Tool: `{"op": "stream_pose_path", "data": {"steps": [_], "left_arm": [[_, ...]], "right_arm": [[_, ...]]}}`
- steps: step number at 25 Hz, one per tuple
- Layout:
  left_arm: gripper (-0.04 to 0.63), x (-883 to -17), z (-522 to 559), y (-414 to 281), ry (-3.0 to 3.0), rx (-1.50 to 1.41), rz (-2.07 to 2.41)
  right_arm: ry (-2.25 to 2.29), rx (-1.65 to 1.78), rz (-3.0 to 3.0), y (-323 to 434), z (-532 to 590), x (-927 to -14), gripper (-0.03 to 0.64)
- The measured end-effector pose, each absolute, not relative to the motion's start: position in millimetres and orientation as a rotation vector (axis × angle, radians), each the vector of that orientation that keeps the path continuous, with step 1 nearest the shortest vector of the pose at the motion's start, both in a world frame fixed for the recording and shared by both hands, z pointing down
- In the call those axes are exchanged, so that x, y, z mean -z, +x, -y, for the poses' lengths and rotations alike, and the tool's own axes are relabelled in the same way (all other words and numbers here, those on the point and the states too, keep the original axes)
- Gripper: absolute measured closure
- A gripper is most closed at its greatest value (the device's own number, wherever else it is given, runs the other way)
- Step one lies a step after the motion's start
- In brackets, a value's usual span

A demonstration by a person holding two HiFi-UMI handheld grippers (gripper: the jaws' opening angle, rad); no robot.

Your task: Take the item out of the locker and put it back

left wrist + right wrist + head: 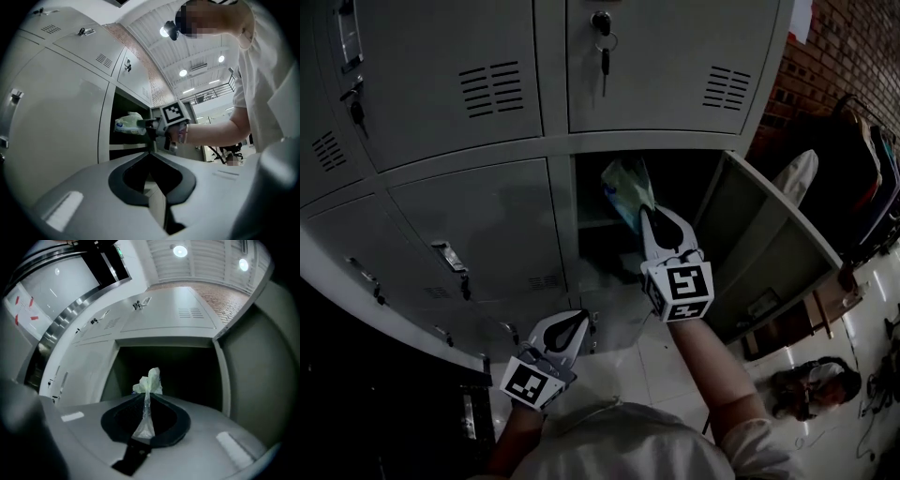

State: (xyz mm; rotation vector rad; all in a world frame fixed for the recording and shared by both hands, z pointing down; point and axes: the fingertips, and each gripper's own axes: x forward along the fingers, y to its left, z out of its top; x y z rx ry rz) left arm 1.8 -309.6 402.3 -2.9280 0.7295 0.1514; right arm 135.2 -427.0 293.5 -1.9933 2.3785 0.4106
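Right tool [649, 216] clamps white plastic packet [627, 187] at open locker [769, 246] mouth; left tool [584, 321], jaws together, sits near-left.

Smooth paint with a dull satin sheen on grey sheet-metal locker fronts [487, 216]. Bare bright metal on small hanging key [604, 58]. Thin, translucent, slightly glossy film on pale crinkled plastic packet [149, 380]. Smooth matt moulded plastic, white with black matt inner rims, on right gripper [146, 397] and left gripper [152, 152]. Rough face on red brick wall [844, 47]. Glossy, reflective glaze on pale floor tiles [675, 361].
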Motion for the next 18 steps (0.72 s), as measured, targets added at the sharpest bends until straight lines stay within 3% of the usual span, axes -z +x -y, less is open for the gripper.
{"op": "stream_pose_path", "data": {"steps": [12, 13, 17, 18], "left_arm": [[0.626, -409.6, 340.3, -6.6, -2.945, -0.131, -0.798], [0.626, -409.3, 342.2, -7.3, -2.949, -0.133, -0.806], [0.626, -409.7, 344.8, -7.6, -2.951, -0.13, -0.811], [0.626, -409.7, 344.4, -7.1, -2.95, -0.129, -0.806]], "right_arm": [[-2.105, -0.348, -2.448, 132.9, 508.1, -333.4, 0.598], [-2.099, -0.355, -2.447, 132.1, 508.5, -332.4, 0.576], [-2.045, -0.395, -2.429, 132.4, 505.4, -320.4, 0.368], [-2.041, -0.41, -2.405, 136.0, 501.6, -315.4, 0.348]]}}
